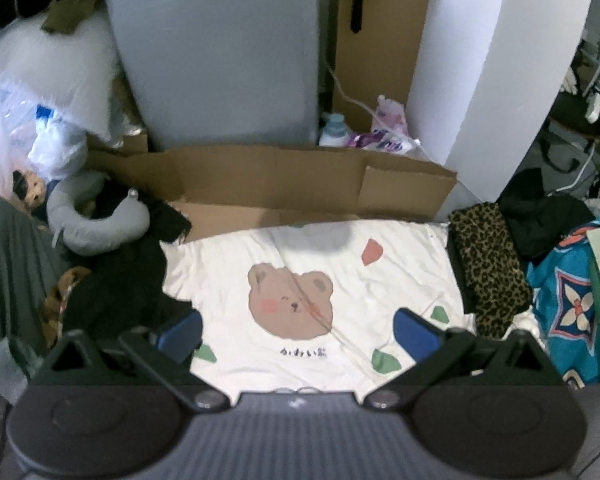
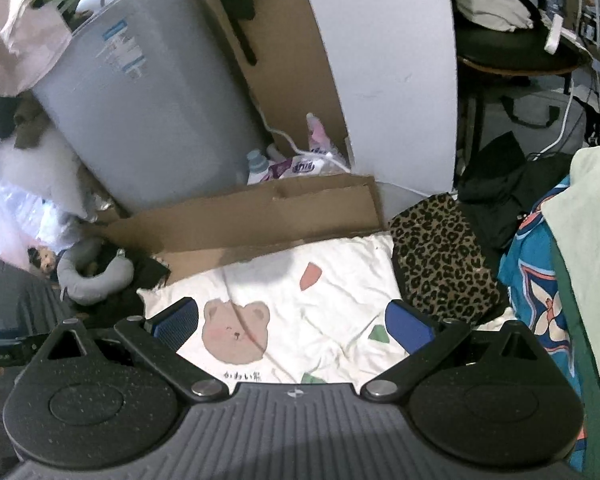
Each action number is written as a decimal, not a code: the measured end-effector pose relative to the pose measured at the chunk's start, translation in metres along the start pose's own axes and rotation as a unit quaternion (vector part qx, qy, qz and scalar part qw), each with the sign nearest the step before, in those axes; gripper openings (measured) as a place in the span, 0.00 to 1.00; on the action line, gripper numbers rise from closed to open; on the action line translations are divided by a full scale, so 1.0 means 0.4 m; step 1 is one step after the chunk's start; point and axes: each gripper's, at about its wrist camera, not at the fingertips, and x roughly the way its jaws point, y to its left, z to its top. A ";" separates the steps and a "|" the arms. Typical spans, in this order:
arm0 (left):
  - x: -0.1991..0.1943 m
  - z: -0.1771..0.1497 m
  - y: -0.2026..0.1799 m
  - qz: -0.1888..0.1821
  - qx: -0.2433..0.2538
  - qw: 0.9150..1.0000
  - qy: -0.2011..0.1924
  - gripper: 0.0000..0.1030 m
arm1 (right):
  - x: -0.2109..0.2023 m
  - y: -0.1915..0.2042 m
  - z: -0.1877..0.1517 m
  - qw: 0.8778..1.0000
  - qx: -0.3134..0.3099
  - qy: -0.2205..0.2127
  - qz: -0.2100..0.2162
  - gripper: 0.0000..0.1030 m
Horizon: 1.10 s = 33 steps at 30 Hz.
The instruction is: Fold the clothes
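A white garment point(image 1: 396, 280) point(image 2: 332, 292) with a brown bear print lies flat, folded into a rectangle, in the middle of both views. My left gripper point(image 1: 298, 334) hovers over its near edge, open, blue pads wide apart, nothing between them. My right gripper point(image 2: 292, 330) also hangs open above the same garment, a little to its right. A folded leopard-print piece point(image 1: 488, 264) point(image 2: 444, 256) lies against the white garment's right side. Black clothing point(image 1: 124, 280) is heaped at its left.
Flattened cardboard point(image 1: 284, 188) point(image 2: 260, 216) lies behind the garment, with a grey appliance point(image 1: 216, 52) and white panel point(image 1: 500, 68) beyond. A grey neck pillow point(image 1: 96, 224) sits left. Blue patterned cloth point(image 1: 568, 300) point(image 2: 540, 280) and pale green fabric point(image 2: 592, 216) pile up on the right.
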 end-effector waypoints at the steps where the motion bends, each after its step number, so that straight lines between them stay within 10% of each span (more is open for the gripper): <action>1: 0.002 -0.010 0.000 0.002 -0.003 1.000 0.000 1.00 | 0.003 0.006 -0.009 1.000 -0.005 0.000 -0.002 1.00; 33: 0.075 -0.212 -0.102 0.053 -0.073 0.996 0.028 1.00 | 0.112 0.068 -0.202 0.997 -0.068 0.020 0.010 0.99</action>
